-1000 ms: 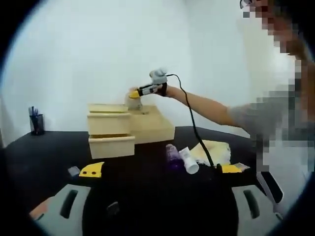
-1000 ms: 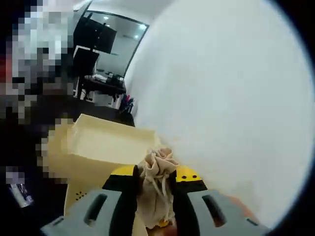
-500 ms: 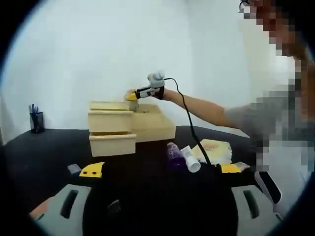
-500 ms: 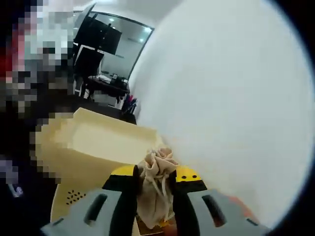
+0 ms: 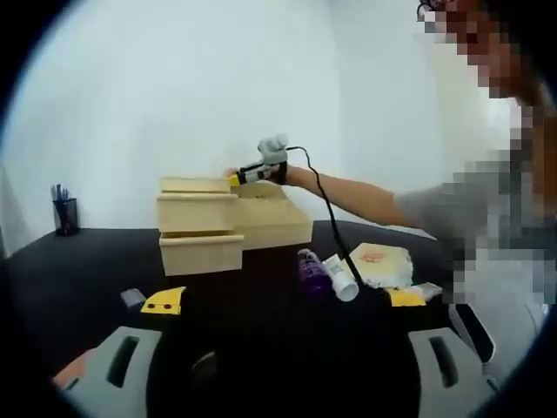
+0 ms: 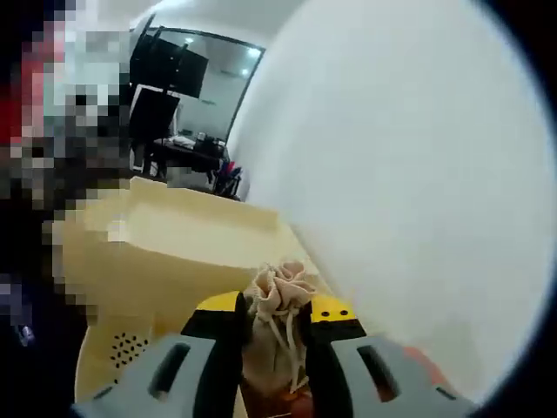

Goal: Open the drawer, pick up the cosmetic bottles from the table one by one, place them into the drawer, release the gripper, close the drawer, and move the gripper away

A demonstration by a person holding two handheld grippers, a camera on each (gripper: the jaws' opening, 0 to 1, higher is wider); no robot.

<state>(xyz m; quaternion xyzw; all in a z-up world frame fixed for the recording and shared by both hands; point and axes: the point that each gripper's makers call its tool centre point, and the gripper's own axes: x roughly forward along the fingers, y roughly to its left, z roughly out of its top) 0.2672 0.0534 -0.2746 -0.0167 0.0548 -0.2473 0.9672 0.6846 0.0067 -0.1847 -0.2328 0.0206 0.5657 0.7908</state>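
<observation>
On the black table (image 5: 78, 279), seen from the left gripper view against a white wall, a pen cup (image 5: 64, 216) stands far left, then a wooden drawer unit (image 5: 198, 225) with its top drawer (image 5: 277, 219) pulled open. Right of it lie a purple bottle (image 5: 310, 272), a white tube (image 5: 341, 277) and a yellow pouch (image 5: 379, 263). The left gripper (image 5: 287, 370) hangs low over the table, its jaws spread wide with nothing between them. A person's outstretched arm holds the right gripper (image 5: 239, 178) over the open drawer. In the right gripper view, the right gripper's jaws are clamped on a beige drawstring bag (image 6: 277, 335) above the drawer's pale interior.
</observation>
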